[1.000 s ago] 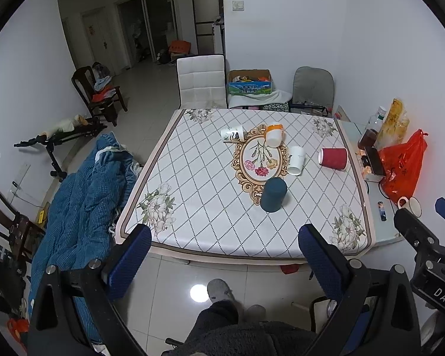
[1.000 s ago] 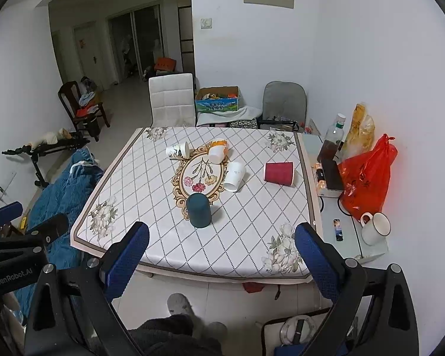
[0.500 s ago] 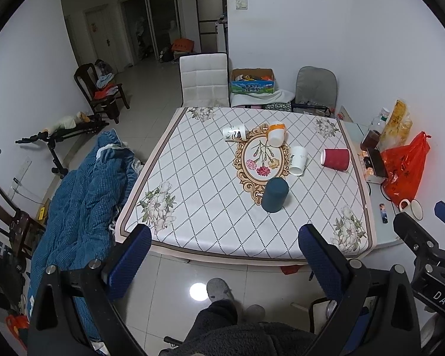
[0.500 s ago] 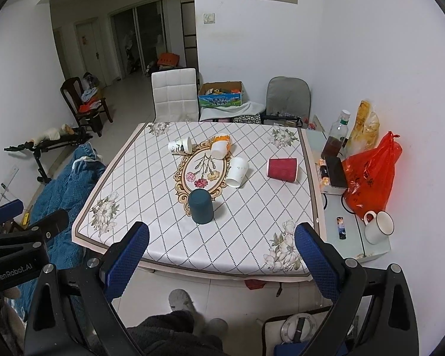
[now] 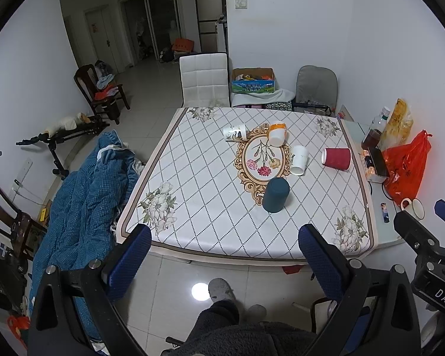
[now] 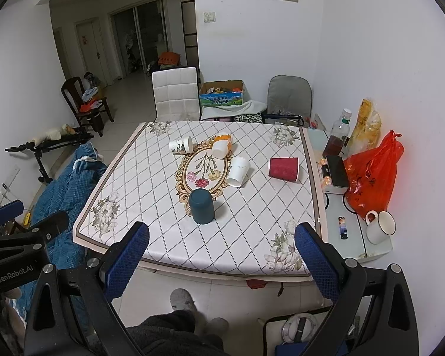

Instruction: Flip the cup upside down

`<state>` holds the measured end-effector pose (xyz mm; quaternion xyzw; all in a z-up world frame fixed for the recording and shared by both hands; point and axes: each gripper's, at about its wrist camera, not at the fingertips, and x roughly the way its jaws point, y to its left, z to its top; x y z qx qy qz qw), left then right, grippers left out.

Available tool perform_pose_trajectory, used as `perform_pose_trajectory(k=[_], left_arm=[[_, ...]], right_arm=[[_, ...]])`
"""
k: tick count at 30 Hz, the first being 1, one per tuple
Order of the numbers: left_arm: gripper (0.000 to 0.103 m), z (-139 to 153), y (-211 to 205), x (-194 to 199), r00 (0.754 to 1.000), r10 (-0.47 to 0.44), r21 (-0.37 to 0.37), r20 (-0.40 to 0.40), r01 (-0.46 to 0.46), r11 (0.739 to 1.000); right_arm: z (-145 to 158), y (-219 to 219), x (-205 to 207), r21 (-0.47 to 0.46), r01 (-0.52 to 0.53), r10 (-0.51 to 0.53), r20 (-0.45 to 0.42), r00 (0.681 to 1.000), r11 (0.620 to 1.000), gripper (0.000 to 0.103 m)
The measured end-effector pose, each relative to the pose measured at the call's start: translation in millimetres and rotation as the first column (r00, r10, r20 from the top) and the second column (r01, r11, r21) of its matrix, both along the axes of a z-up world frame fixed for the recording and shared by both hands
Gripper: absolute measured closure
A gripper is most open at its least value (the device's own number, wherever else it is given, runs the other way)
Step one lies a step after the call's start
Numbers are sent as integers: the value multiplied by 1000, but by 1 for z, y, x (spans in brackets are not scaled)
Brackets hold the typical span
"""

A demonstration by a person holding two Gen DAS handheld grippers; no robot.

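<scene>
On the desk [image 5: 198, 184] with its diamond-patterned cloth, a dark teal cup [image 5: 276, 195] stands mouth down near the middle, toward the near edge. Farther back, a white cup [image 5: 299, 159], a red cup [image 5: 336, 158], a printed cup [image 5: 235, 133] and an orange-lidded cup [image 5: 276, 134] all lie on their sides. The left hand-held gripper [image 5: 222, 262] and the right hand-held gripper [image 6: 221, 262] both hang wide apart, holding nothing, well short of the desk's near edge.

near table edge [image 6: 192, 264] open, teal cup [image 6: 201, 206] fronting cups lying behind
</scene>
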<state>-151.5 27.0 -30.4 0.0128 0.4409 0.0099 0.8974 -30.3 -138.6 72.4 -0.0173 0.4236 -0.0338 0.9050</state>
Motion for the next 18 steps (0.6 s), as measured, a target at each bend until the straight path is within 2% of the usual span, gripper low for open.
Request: perform_pose_trajectory(k=[18], left_arm=[[2,-3,3,1,1000,-21,5,-10,21,1000]], right_arm=[[-11,6,4,-1,-6,6,-17,1000,1000,3]])
